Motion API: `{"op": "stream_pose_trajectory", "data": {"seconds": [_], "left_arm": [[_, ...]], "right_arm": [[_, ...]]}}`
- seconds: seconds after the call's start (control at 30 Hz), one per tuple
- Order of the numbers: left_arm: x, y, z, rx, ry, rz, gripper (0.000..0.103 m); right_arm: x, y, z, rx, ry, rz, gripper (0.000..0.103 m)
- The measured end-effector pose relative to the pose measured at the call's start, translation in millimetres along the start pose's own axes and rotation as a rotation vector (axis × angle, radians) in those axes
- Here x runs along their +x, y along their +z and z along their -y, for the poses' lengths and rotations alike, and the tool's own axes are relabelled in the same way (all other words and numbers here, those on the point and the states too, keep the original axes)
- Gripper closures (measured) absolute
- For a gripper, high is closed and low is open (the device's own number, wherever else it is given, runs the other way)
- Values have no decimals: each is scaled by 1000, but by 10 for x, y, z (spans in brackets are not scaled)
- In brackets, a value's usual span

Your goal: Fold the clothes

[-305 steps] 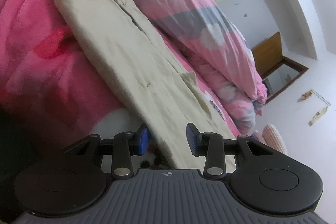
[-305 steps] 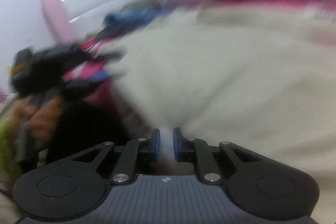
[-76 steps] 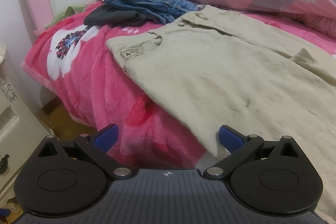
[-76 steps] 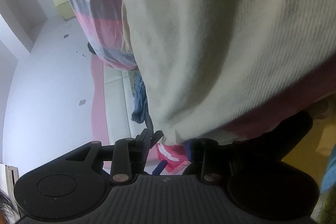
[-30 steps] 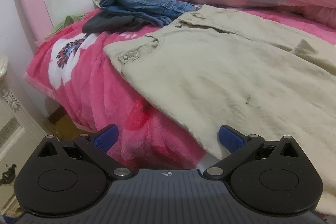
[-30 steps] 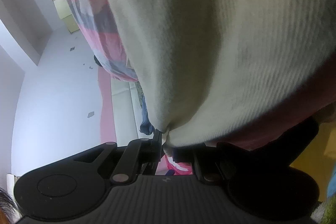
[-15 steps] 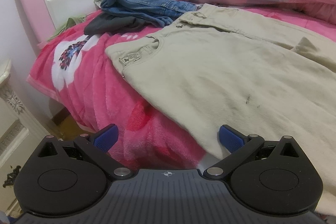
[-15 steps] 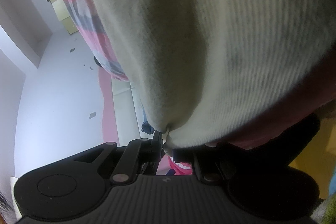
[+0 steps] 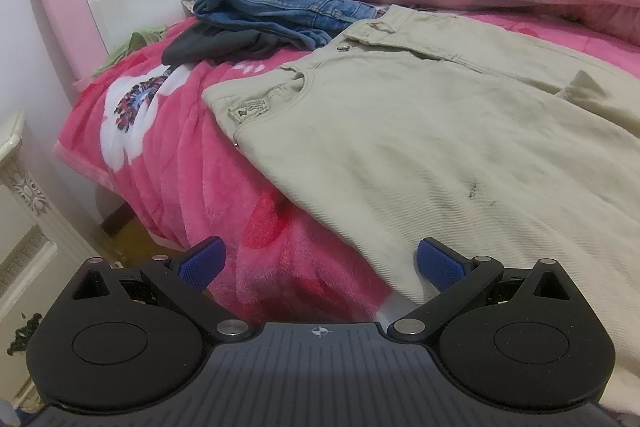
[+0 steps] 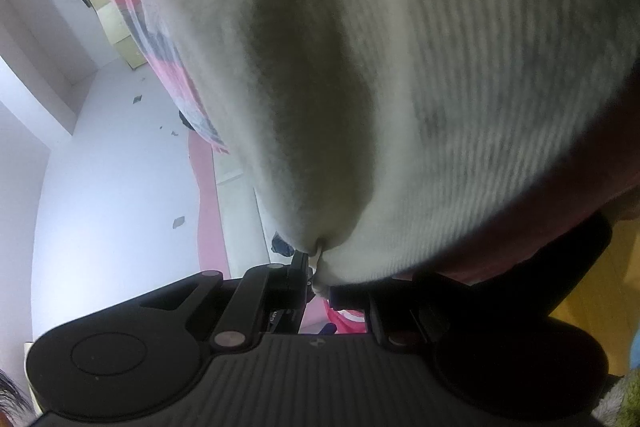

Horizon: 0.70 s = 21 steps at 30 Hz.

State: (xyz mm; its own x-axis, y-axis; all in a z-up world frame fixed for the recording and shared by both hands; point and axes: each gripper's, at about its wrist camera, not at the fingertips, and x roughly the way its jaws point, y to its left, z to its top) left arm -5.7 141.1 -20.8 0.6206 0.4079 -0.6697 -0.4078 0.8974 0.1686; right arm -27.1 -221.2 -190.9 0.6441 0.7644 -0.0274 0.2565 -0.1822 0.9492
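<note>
Left wrist shows spread left tongs facing beige trousers; right tongs pinch their edge

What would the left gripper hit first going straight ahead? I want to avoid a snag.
Probably the pink blanket, since the open left gripper points at it just beside the khaki trousers' edge; depth is unclear.

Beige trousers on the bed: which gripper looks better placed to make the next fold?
Right. The right gripper is shut on the beige trousers, the cloth bunching at its jaws. The left gripper hovers open near the edge, gripping nothing.
</note>
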Motion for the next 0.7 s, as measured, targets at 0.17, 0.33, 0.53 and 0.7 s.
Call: {"op": "stream_pose_trajectory", "data": {"seconds": [0.17, 0.33, 0.53, 0.7], "left_arm": [[2, 3, 5, 1, 4, 0, 0], [-2, 0, 10, 3, 7, 0, 0], [-8, -2, 17, 6, 13, 1, 0], [-16, -5, 28, 8, 17, 1, 0]], "right_arm": [[3, 42, -39, 2, 2, -1, 93], [2, 85, -84, 7, 4, -1, 93], [-1, 142, -145, 12, 7, -3, 93], [-6, 194, -199, 15, 9, -4, 93]]}}
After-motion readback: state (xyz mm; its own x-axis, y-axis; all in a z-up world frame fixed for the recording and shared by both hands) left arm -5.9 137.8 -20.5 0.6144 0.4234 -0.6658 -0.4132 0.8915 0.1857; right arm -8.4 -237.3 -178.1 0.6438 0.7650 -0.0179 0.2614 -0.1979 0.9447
